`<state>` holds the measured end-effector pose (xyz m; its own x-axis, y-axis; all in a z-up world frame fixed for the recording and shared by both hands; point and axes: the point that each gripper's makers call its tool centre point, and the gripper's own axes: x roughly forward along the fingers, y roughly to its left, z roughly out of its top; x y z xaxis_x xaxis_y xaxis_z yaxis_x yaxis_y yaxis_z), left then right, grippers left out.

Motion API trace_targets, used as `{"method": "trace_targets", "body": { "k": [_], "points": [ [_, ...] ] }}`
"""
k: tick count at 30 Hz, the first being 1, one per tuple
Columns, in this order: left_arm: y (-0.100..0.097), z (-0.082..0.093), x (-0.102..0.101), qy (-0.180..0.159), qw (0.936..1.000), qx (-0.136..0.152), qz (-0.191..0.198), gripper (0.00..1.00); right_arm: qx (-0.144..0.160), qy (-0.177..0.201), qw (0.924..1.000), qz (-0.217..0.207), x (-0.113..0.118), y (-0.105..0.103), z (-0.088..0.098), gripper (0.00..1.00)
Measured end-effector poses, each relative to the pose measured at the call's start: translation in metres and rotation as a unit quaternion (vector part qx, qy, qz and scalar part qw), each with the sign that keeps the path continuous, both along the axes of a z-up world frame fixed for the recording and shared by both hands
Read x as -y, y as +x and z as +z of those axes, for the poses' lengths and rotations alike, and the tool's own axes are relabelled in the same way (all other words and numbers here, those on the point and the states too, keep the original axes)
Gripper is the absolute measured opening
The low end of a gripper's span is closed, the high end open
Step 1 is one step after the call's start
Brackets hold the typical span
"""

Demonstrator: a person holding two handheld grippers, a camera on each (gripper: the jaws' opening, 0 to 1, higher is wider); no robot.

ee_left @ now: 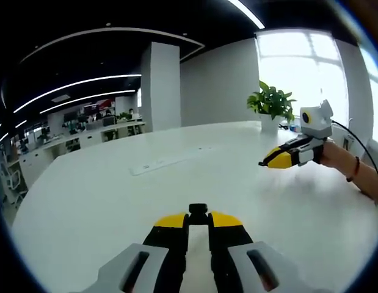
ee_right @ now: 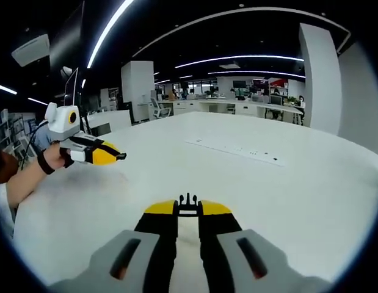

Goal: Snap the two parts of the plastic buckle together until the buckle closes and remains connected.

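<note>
Buckle parts [ee_left: 198, 213] above white table [ee_left: 103, 195]

My jaws look like matt black and yellow plastic on pale grey shells. Between them, each buckle part [ee_left: 198, 212] is dull black plastic. The white worktop [ee_left: 115, 195] is smooth, faintly glossy.

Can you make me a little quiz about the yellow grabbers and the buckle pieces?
1. True or false: the two buckle halves are already snapped together.
2. What does the left gripper hold? A) socket half B) a plant C) a cup
3. What pokes out of the right gripper?

Key: 1 false, the halves are apart, one in each gripper. 2 A. 3 the pronged half of the buckle, above the white table.
</note>
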<state>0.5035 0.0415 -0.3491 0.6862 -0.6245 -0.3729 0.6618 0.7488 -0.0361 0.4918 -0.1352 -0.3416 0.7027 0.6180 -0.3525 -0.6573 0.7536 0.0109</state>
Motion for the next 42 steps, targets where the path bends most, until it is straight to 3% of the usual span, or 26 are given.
{"method": "trace_targets", "body": {
  "k": [27, 42],
  "points": [
    [-0.025, 0.003, 0.018, 0.013, 0.9978, 0.007, -0.064, 0.11, 0.018, 0.023, 0.9972, 0.068, -0.021, -0.022, 0.014, 0.12],
    [-0.046, 0.002, 0.042, 0.005, 0.9892, 0.004, -0.147, 0.11, 0.015, 0.028, 0.992, 0.122, -0.025, -0.026, 0.019, 0.12]
  ]
}}
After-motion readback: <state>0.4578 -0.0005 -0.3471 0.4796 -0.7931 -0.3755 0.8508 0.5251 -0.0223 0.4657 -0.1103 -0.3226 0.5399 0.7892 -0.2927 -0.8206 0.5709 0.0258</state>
